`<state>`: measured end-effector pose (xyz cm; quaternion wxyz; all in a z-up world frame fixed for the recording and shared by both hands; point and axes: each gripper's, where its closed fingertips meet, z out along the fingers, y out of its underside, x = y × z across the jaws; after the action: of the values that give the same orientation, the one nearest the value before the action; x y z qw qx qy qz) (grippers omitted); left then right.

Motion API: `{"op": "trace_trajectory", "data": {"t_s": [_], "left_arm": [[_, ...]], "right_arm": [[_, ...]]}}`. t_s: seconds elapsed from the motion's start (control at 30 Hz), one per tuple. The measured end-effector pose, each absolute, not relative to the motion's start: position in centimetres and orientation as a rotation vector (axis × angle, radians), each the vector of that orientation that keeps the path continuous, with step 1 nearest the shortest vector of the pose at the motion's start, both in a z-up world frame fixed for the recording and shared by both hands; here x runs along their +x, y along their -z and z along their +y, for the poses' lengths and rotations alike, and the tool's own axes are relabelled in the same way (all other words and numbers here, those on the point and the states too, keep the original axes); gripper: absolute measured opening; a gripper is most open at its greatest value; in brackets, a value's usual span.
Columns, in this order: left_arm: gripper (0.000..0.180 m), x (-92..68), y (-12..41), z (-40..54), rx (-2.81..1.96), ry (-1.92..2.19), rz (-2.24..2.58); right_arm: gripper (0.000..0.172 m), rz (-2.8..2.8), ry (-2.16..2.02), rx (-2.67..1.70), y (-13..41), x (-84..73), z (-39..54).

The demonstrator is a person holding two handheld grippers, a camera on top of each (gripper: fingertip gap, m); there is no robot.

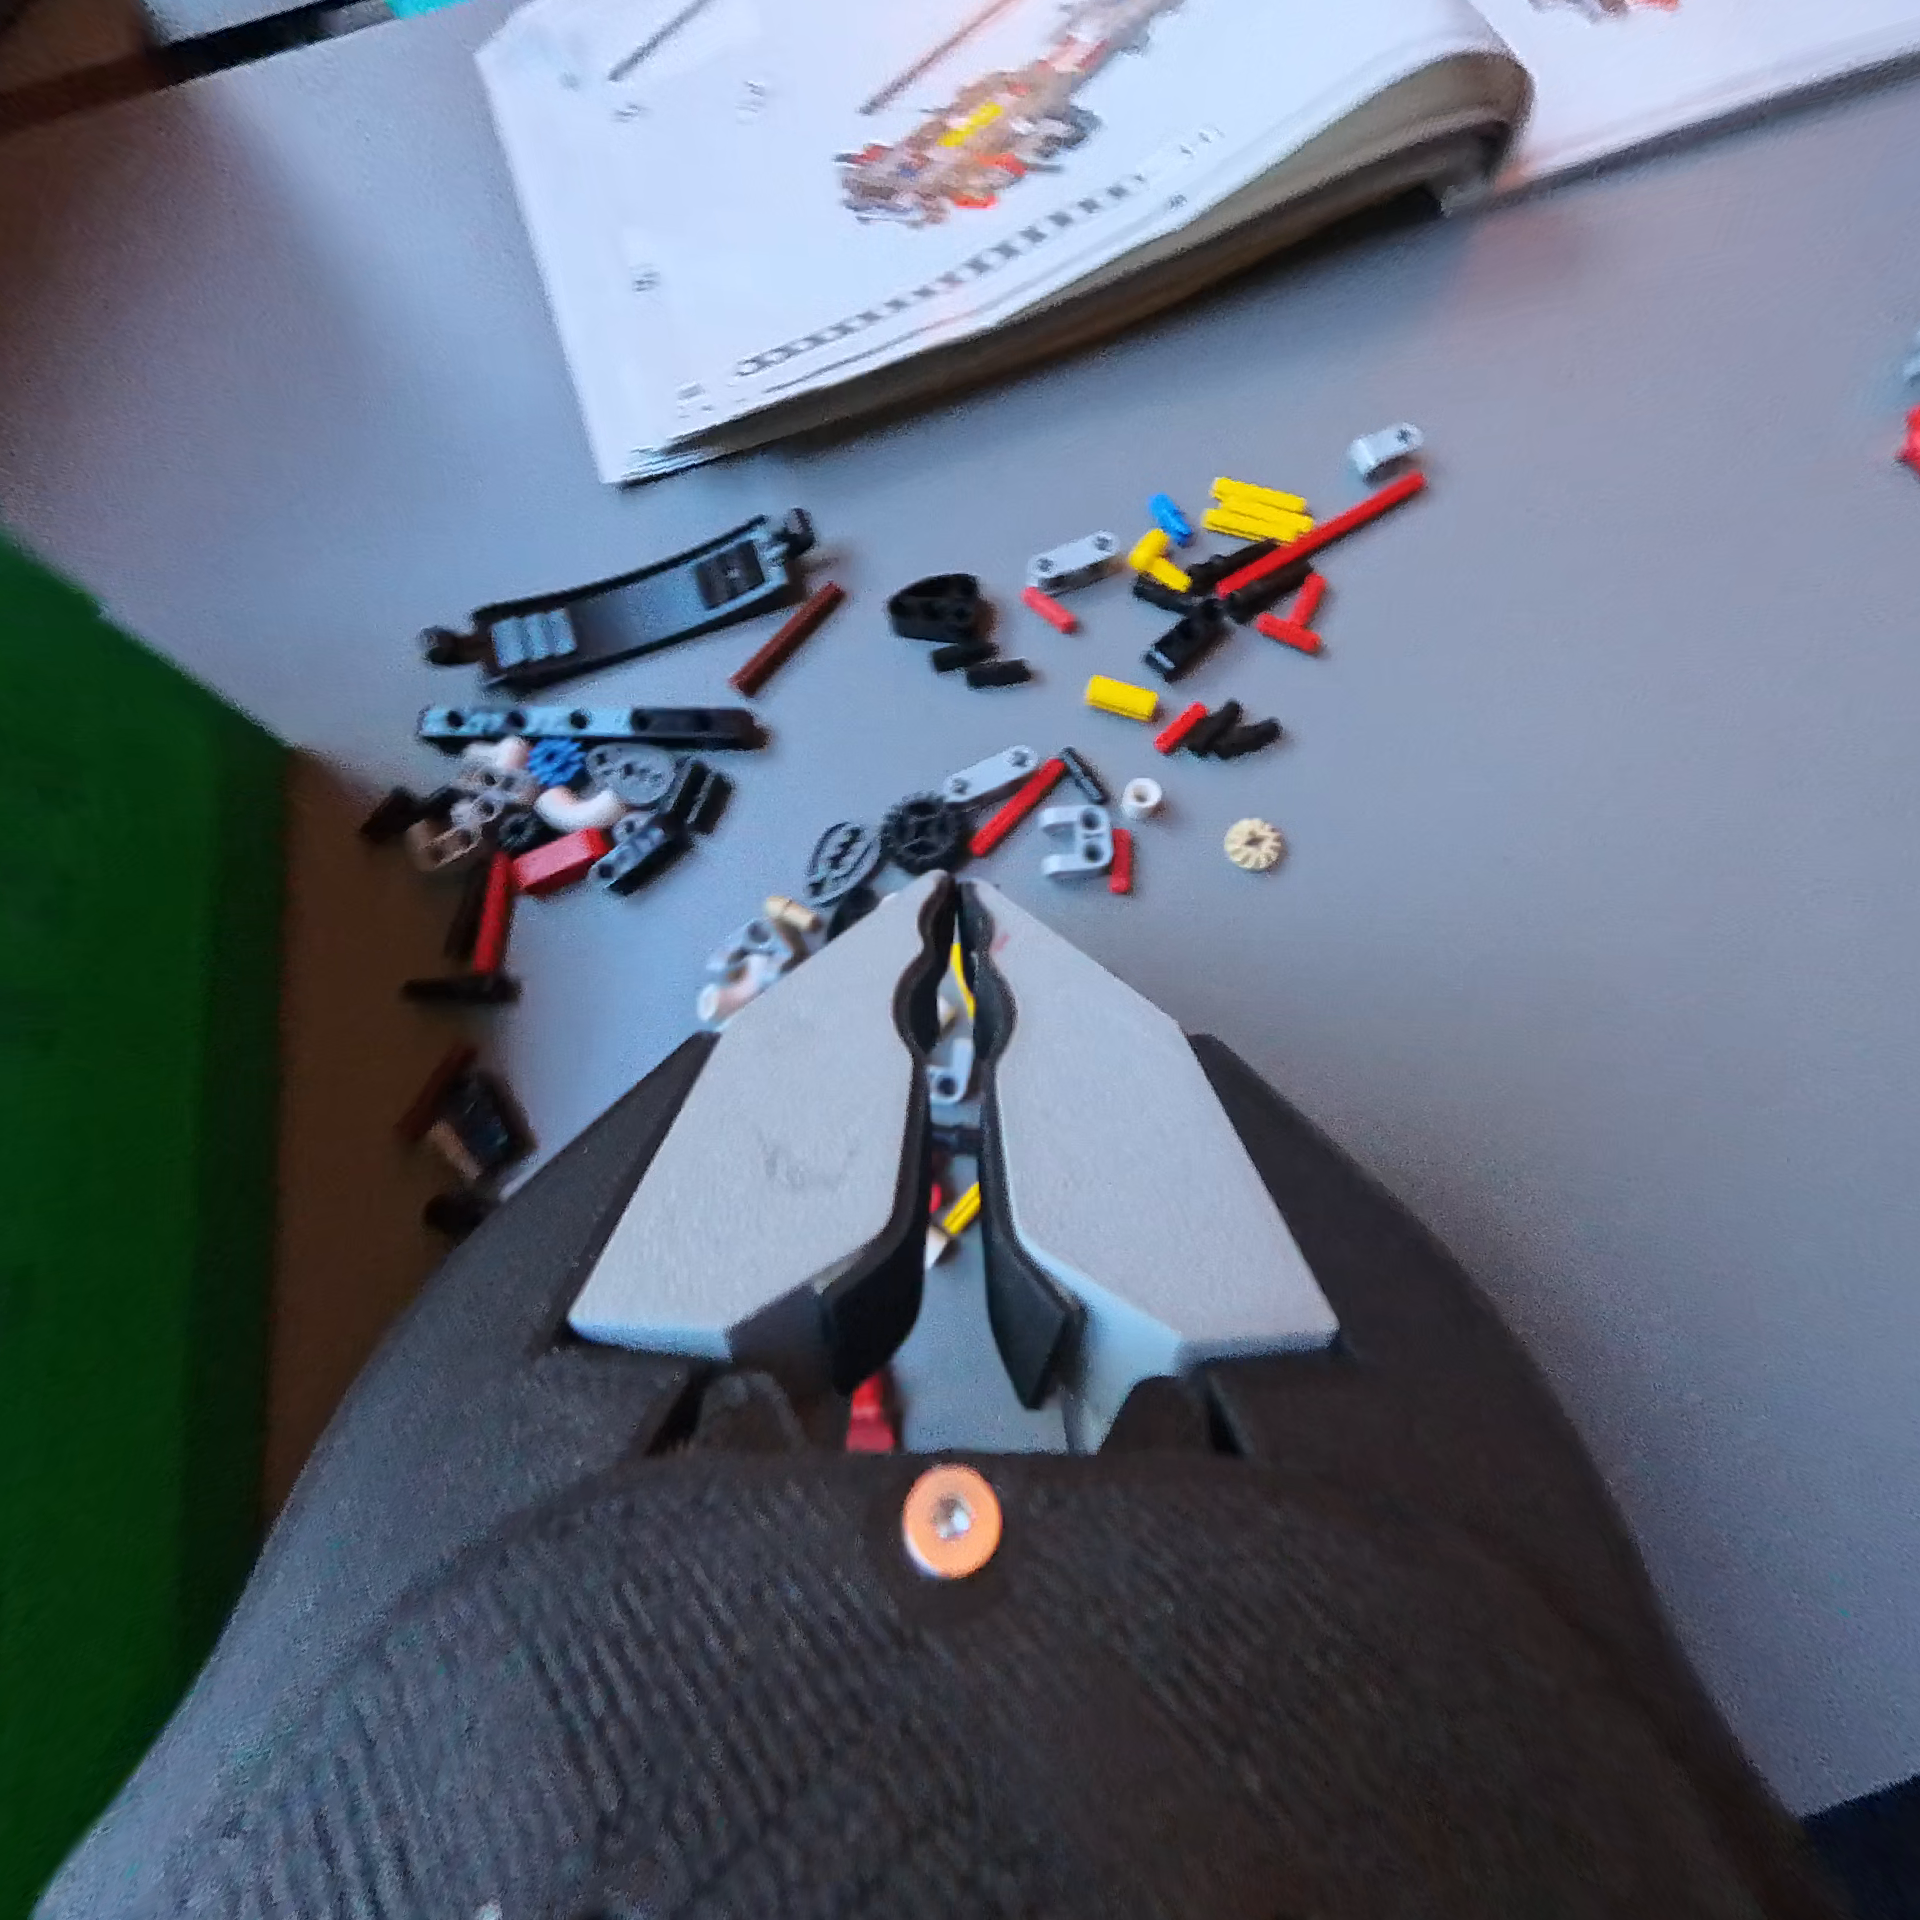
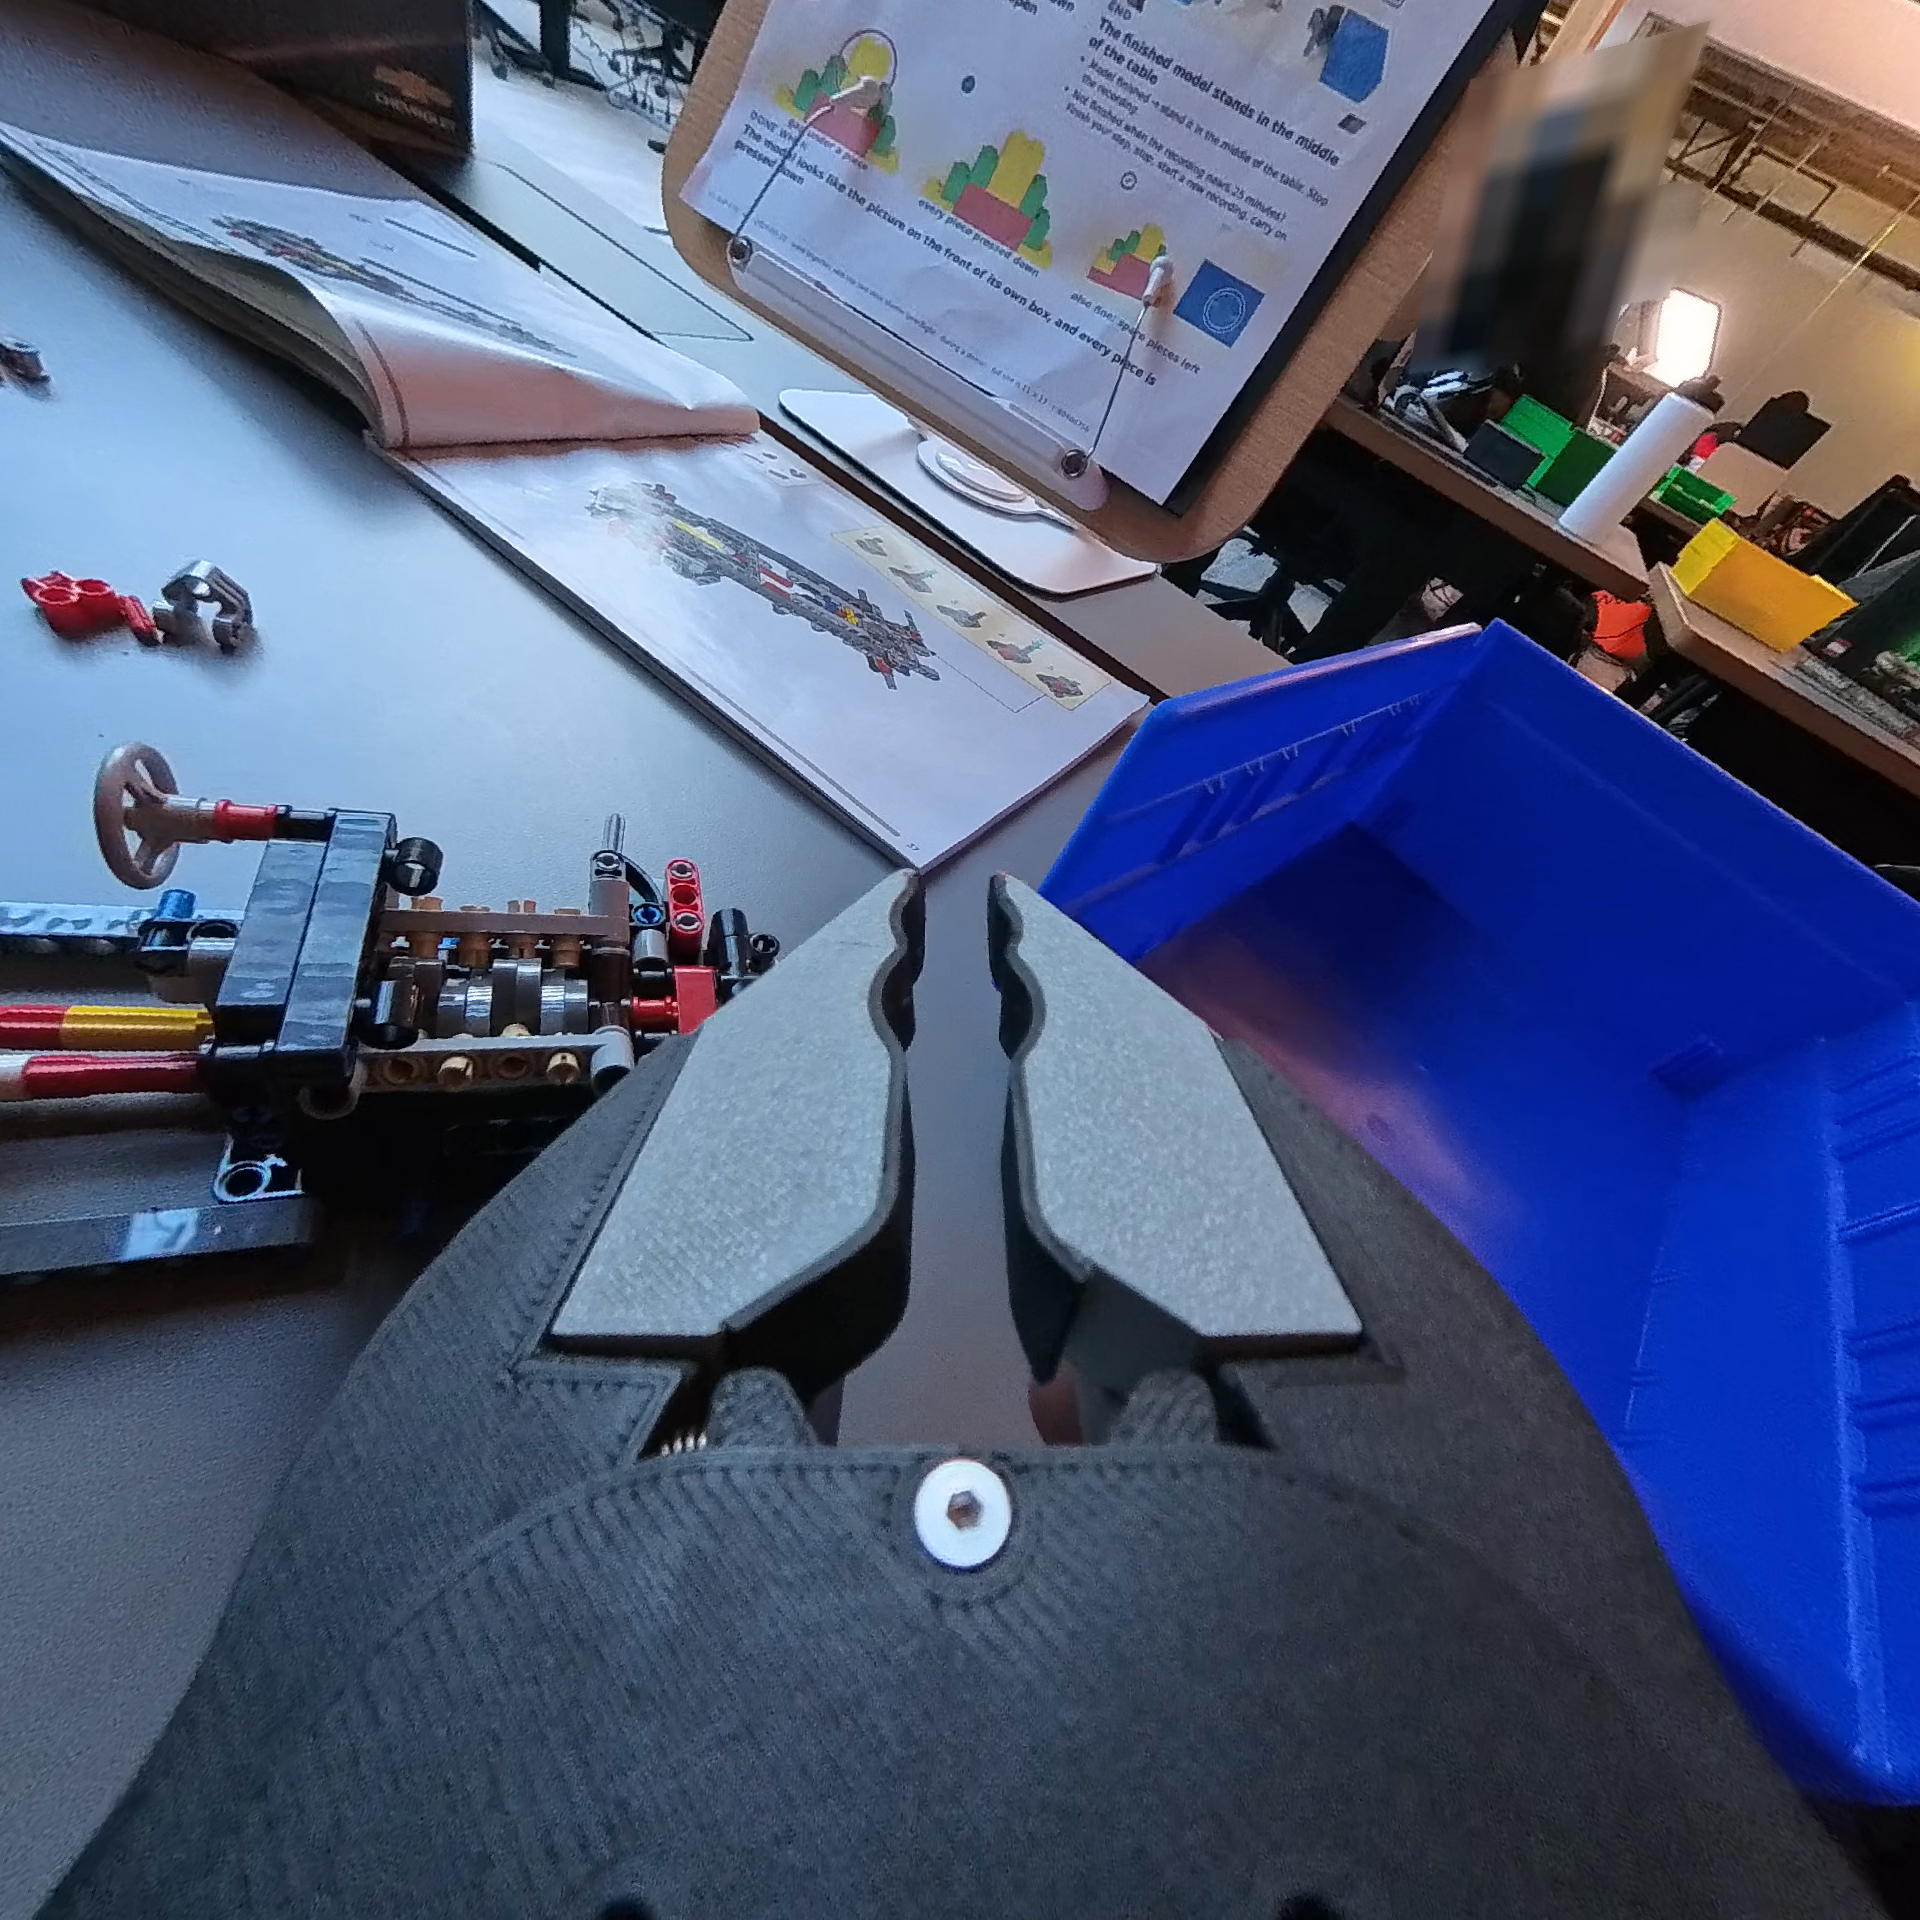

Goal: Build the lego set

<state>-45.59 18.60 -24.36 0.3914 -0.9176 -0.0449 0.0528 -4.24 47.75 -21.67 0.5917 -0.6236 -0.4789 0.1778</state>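
While the left gripper (image 1: 951, 891) is pinching shut, seemingly empty, over loose pieces (image 1: 920, 831), the right gripper (image 2: 954, 902) is hovering slightly parted, empty, beside the blue bin (image 2: 1558, 1039).

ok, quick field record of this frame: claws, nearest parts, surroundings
left claw: shut, tips together above the loose parts
nearest to left: black gear
right claw: open, nothing between the fingers
right of it: blue bin
left of it: partly built model
beyond: open instruction booklet
surface: grey table
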Motion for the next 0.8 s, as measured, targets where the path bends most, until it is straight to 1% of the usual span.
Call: {"op": "trace_trajectory", "data": {"t_s": [0.2,0.37,0.8], "left_arm": [[0.006,-48.4,24.7,14.9,-2.343,-0.147,-0.275],[0.006,-49.5,24.4,13.0,-2.328,-0.179,-0.296],[0.005,-52.7,24.0,8.3,-2.297,-0.249,-0.438]], "right_arm": [[0.009,-1.128,-0.37,-1.472,22.2,-4.3,48.0],[0.009,-1.134,-0.342,-1.48,22.4,-4.3,48.2],[0.011,-0.981,-0.46,-1.599,22.0,-3.1,50.2]]}}
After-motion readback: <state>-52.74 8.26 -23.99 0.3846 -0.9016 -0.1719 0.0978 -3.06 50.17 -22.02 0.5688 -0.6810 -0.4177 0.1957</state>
